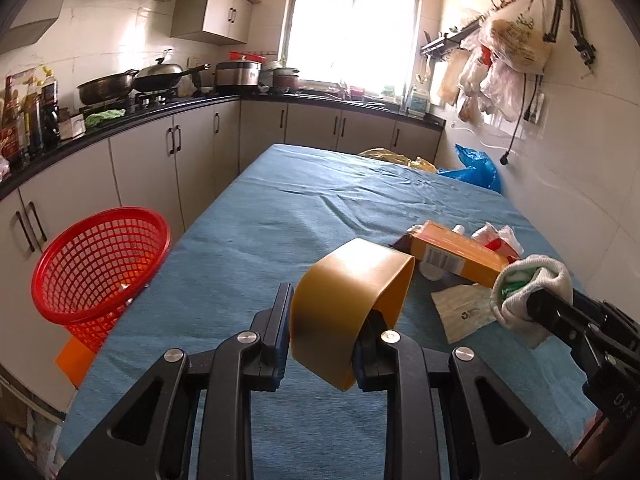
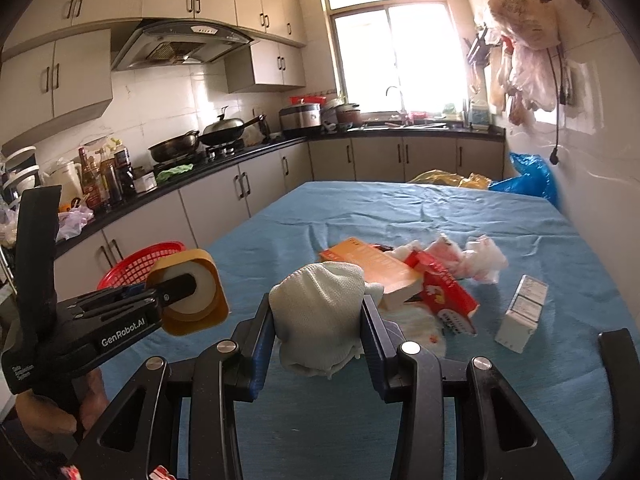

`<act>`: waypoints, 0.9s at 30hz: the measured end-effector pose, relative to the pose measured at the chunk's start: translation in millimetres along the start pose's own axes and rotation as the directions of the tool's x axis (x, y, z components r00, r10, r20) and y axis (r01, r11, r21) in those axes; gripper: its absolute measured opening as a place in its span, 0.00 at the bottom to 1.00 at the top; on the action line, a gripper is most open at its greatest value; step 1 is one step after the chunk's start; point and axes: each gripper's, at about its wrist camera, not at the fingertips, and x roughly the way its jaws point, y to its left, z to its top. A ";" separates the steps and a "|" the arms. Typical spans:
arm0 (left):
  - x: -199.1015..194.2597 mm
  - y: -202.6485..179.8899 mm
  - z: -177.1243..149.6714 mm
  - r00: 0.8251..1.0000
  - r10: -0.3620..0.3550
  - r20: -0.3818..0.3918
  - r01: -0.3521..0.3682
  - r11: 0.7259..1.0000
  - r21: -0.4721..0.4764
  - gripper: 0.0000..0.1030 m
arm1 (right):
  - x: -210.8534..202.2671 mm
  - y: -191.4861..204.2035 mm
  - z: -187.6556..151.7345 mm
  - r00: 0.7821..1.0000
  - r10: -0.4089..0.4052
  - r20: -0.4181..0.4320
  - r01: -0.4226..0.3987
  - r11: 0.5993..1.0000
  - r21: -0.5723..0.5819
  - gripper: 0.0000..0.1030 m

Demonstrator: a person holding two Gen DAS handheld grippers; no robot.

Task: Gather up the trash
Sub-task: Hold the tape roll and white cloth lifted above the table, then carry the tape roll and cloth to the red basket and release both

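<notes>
Yellow tape roll point(image 1: 348, 312) looks hooked on one finger of the left gripper point(image 1: 324, 334); it could slip short of the basket point(image 1: 100, 268). Right gripper point(image 2: 318, 322) pinches a rag point(image 2: 320, 312).

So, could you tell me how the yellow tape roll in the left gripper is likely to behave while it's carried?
The yellow tape roll looks squashed out of round, so it is probably a thin, flexible ring that gives under pressure. The left gripper pinches only one wall, so it may swing or slip. It appears light; dropping it into the red basket should be easy.
</notes>
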 end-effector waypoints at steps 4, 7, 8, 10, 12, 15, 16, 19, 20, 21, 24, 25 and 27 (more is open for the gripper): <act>-5.3 9.4 1.4 1.000 0.008 0.011 -0.007 1.000 -0.023 0.23 | 4.0 9.1 4.4 0.999 0.025 -0.020 -0.025 1.000 0.000 0.42; -10.1 16.9 1.3 1.000 0.013 0.019 -0.012 0.999 -0.037 0.23 | 6.7 15.5 6.8 0.999 0.037 -0.033 -0.037 0.999 -0.002 0.42; -12.1 19.3 1.1 1.000 0.016 0.022 -0.015 0.999 -0.043 0.23 | 7.2 18.5 7.6 0.999 0.039 -0.037 -0.039 0.999 -0.006 0.42; -14.7 23.7 1.2 1.000 0.020 0.025 -0.018 0.998 -0.052 0.23 | 6.9 23.3 8.3 0.998 0.039 -0.039 -0.040 0.999 -0.015 0.42; -19.8 31.4 0.8 0.999 0.023 0.032 -0.020 0.998 -0.066 0.23 | 6.9 29.7 10.3 0.998 0.043 -0.042 -0.044 0.999 -0.023 0.42; -25.0 39.6 1.4 0.999 0.028 0.039 -0.025 0.996 -0.081 0.23 | 9.6 39.8 14.2 0.997 0.056 -0.054 -0.058 0.998 -0.032 0.42; -27.0 42.6 1.7 0.999 0.030 0.042 -0.026 0.996 -0.086 0.23 | 11.8 43.7 16.0 0.996 0.064 -0.065 -0.067 0.997 -0.034 0.42; -34.9 56.9 4.9 0.998 0.037 0.056 -0.031 0.994 -0.108 0.23 | 19.2 54.3 24.4 0.991 0.101 -0.093 -0.105 0.994 -0.038 0.42; -37.7 64.2 8.1 0.997 0.038 0.060 -0.031 0.992 -0.124 0.23 | 21.7 57.0 27.9 0.988 0.114 -0.102 -0.118 0.992 -0.037 0.42; -39.3 69.8 9.9 0.997 0.039 0.062 -0.030 0.991 -0.133 0.23 | 26.6 62.1 34.2 0.984 0.134 -0.116 -0.139 0.990 -0.035 0.42; -43.8 97.6 18.8 0.996 0.059 0.069 -0.046 0.983 -0.179 0.23 | 42.3 77.4 50.0 0.970 0.192 -0.147 -0.198 0.980 -0.028 0.42; -44.2 108.0 21.6 0.995 0.074 0.069 -0.059 0.979 -0.195 0.23 | 48.7 83.3 54.9 0.964 0.212 -0.158 -0.219 0.975 -0.027 0.42; -45.0 128.9 24.8 0.992 0.107 0.067 -0.090 0.970 -0.228 0.23 | 63.4 96.8 63.6 0.953 0.242 -0.181 -0.250 0.968 -0.023 0.42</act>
